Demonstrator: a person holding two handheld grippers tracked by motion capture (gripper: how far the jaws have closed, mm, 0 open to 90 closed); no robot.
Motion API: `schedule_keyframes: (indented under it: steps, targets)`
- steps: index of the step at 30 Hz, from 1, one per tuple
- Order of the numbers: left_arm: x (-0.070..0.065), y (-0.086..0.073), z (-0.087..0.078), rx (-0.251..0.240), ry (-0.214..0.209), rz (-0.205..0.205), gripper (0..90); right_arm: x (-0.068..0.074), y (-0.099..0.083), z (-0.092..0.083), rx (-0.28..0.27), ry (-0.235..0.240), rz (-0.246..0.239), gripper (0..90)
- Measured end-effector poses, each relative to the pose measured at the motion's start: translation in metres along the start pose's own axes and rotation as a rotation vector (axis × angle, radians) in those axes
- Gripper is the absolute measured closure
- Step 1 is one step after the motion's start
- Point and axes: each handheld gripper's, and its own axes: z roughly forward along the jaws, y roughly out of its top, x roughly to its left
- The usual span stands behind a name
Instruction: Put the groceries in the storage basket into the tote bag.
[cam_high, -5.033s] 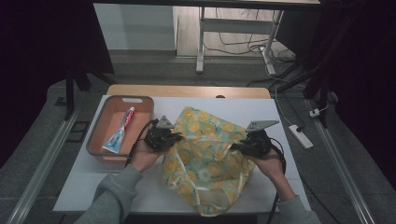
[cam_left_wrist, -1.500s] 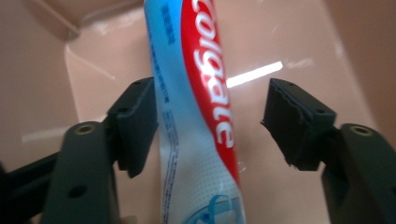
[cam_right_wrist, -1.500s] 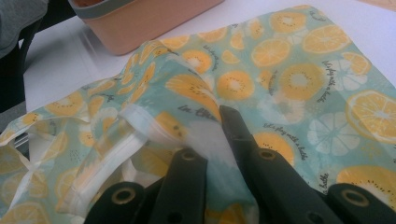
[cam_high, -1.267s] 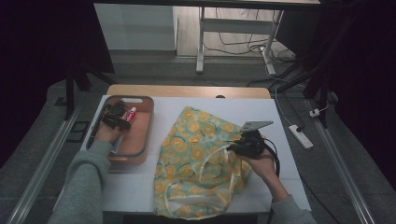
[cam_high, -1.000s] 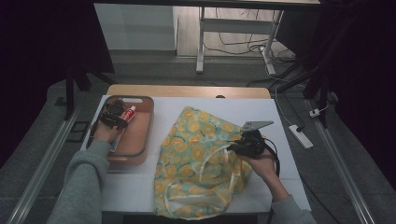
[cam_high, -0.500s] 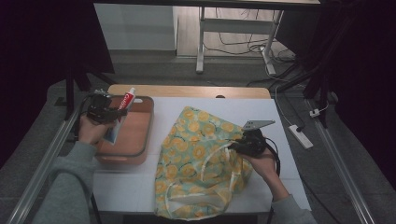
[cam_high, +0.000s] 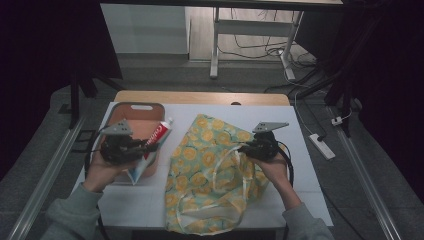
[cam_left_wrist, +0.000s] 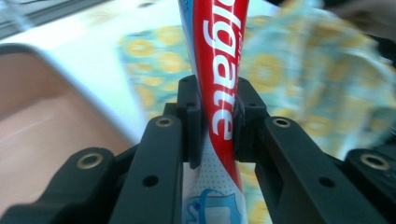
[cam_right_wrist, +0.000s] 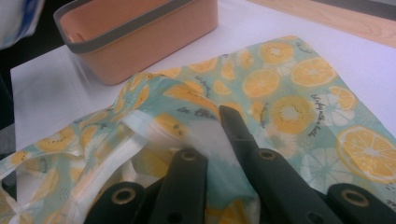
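Toothpaste tube (cam_left_wrist: 215, 70): red and white with a blue lower end; white letters "lgate" read along the red band in the left gripper view. In the high view it hangs tilted above the right rim of the tray, cap end toward the desk's far edge.
Left gripper (cam_left_wrist: 215, 121): jaws narrow, clamped on both sides of the tube's middle; tube clear of the tray floor.
Left hand (cam_high: 102, 167): wrapped around the gripper body over the near part of the tray, forearm in a grey sleeve entering from the desk's near-left corner.
Tray (cam_high: 131, 112): salmon-coloured with a grey rim and a handle slot in its far wall; sits at the desk's left edge.
Bag (cam_high: 210, 170): pale green fabric printed with orange, lemon and kiwi slices; small script on the print is too blurred to read with confidence. Lies at the desk's middle, reaching the near edge, with a white ribbon handle looping near that edge.
Right gripper (cam_high: 246, 148): jaws closed on a fold of the bag's fabric and white strap at the bag's right side; the right gripper view shows cloth bunched between them.
Right hand (cam_high: 270, 165): behind the gripper, wrist running toward the near-right corner.
Desk (cam_high: 310, 190): white top, bare strip along the right edge and between tray and bag.
Power strip (cam_high: 321, 146): on the floor, just beyond the right edge.
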Motion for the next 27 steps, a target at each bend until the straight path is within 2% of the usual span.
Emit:
schedule_keyframes:
  steps: [4,8,13,15,22,27]
  targets:
    - [-0.031,0.001,0.018,0.026,-0.078,0.072,76.1,-0.002,0.000,0.002,0.000,0.000,0.011,87.1]
    - [-0.058,0.006,0.046,0.081,-0.148,0.135,76.1,0.000,0.000,0.000,-0.011,0.001,0.010,87.1]
    - [-0.088,0.012,0.084,0.160,-0.191,0.242,76.1,0.001,0.000,-0.004,-0.022,0.005,0.011,87.0]
    - [-0.097,0.013,0.095,0.180,-0.189,0.269,76.1,0.001,0.000,-0.006,-0.023,0.006,0.012,87.1]
    - [-0.111,0.013,0.128,0.269,-0.178,0.330,76.1,0.002,0.000,-0.007,-0.031,0.018,0.008,87.0]
    - [-0.113,0.007,0.138,0.324,-0.175,0.356,76.1,0.003,0.001,-0.011,-0.043,0.022,0.010,87.1]
